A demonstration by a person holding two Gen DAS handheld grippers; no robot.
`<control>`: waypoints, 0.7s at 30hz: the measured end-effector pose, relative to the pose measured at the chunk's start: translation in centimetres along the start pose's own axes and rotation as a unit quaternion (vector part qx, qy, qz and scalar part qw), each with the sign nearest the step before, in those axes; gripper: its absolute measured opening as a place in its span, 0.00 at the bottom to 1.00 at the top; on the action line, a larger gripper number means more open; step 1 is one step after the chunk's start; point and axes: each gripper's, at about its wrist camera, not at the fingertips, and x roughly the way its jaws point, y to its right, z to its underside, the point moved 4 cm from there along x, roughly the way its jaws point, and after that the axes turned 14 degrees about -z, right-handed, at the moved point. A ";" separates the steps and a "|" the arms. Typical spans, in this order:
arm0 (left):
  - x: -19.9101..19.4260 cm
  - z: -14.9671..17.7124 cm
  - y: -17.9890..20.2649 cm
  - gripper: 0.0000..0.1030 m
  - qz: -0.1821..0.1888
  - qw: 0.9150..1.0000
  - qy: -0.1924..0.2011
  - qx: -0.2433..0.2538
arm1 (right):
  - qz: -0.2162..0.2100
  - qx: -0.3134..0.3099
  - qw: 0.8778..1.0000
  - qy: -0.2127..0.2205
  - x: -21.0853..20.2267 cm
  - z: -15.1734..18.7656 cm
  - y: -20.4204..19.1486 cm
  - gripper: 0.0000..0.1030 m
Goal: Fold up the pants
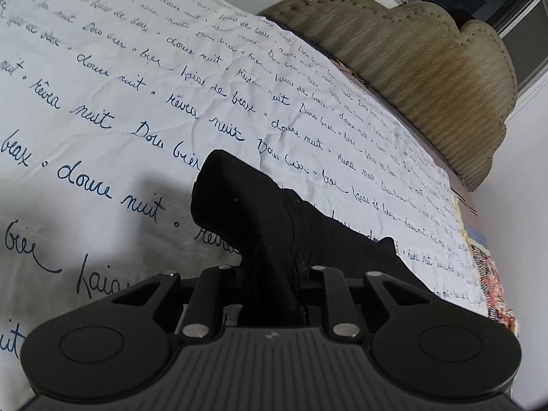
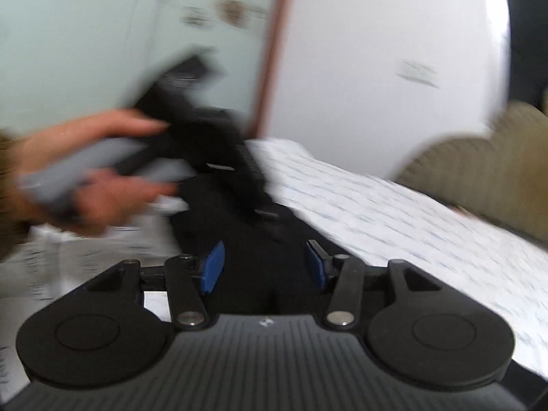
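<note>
The black pants [image 1: 246, 212] lie on a white bed sheet [image 1: 137, 85] printed with blue handwriting. My left gripper [image 1: 270, 274] is shut on a bunched fold of the pants, which sticks up between its jaws. The right wrist view is blurred. There, my right gripper [image 2: 265, 267] stands open, its blue pads [image 2: 214, 267] apart over the black pants [image 2: 246, 226] without pressing on them. A person's hand [image 2: 102, 198] holds the left gripper's grey handle [image 2: 102, 164] at the left, with black cloth hanging from it.
An olive upholstered headboard [image 1: 428, 78] runs along the far side of the bed. A patterned cloth [image 1: 493, 284] shows at the bed's right edge. A window [image 1: 496, 0] sits at the upper right. Pale wall panels [image 2: 102, 51] stand behind the hand.
</note>
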 end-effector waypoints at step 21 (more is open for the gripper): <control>-3.4 0.6 3.5 0.18 0.011 1.000 0.017 0.000 | -0.003 0.260 0.965 -0.026 -1.2 5.8 15.2 0.22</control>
